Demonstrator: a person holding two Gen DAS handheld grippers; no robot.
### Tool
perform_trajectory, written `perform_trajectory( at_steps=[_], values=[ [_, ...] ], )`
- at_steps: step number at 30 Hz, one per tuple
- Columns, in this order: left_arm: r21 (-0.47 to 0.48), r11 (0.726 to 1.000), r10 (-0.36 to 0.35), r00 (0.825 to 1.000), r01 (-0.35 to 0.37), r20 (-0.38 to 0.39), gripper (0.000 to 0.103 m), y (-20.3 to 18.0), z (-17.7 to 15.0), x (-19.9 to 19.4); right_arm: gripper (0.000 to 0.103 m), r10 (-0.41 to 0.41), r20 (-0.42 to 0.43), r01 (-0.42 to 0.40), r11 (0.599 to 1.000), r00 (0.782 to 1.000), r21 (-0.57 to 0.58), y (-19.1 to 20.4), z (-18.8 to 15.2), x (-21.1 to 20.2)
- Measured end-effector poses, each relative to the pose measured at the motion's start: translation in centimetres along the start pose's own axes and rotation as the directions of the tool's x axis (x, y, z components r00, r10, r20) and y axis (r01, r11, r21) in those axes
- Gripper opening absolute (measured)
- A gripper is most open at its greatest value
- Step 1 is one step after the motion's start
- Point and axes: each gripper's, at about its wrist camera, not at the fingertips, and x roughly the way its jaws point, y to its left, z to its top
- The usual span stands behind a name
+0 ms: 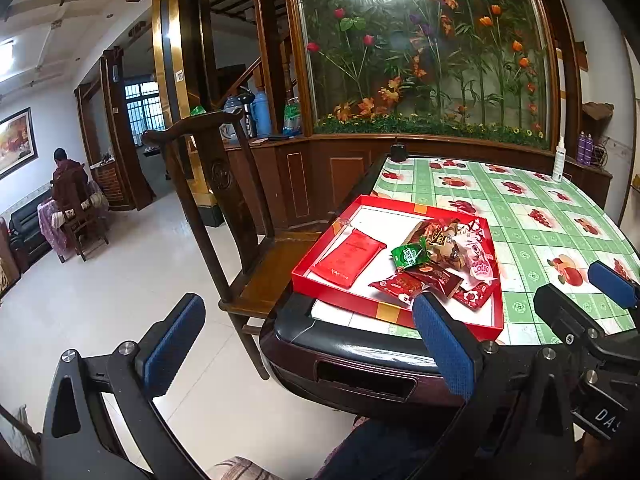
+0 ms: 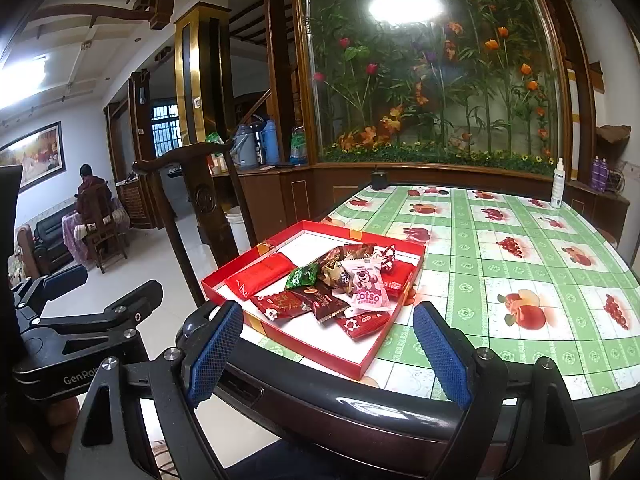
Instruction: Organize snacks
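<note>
A shallow red tray (image 1: pixel 340 297) (image 2: pixel 308 347) lies on the near left corner of the table. Inside it, a flat red packet (image 1: pixel 348 257) (image 2: pixel 260 274) lies on the left. A loose pile on the right holds a green packet (image 1: pixel 408 254) (image 2: pixel 302 276), a pink Lotso packet (image 1: pixel 478 266) (image 2: pixel 368 282), a dark brown packet (image 2: pixel 326 302) and several red ones. My left gripper (image 1: pixel 308 344) hangs open off the table's corner, short of the tray. My right gripper (image 2: pixel 328 352) stands open at the table's front edge, just before the tray. Neither holds anything.
The table (image 1: pixel 540 216) (image 2: pixel 500 280) wears a green checked fruit cloth. A tall wooden chair (image 1: pixel 224 184) (image 2: pixel 200 200) stands at its left side. A spray bottle (image 1: pixel 559 160) (image 2: pixel 557 184) and a small black pot (image 1: pixel 398 152) (image 2: pixel 378 179) sit at the far edge. A person (image 1: pixel 68 176) sits far left.
</note>
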Motion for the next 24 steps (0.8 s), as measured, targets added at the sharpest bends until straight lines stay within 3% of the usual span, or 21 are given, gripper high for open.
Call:
perform_trajectory(
  at_steps=[24],
  values=[
    [0.004,1.000,-0.013,1.000,0.013,-0.017,0.103,-0.26,-0.11,0.07,0.088,0.001,0.003,-0.001,1.000,1.000,-0.011,0.34,-0.15,0.10]
  ],
)
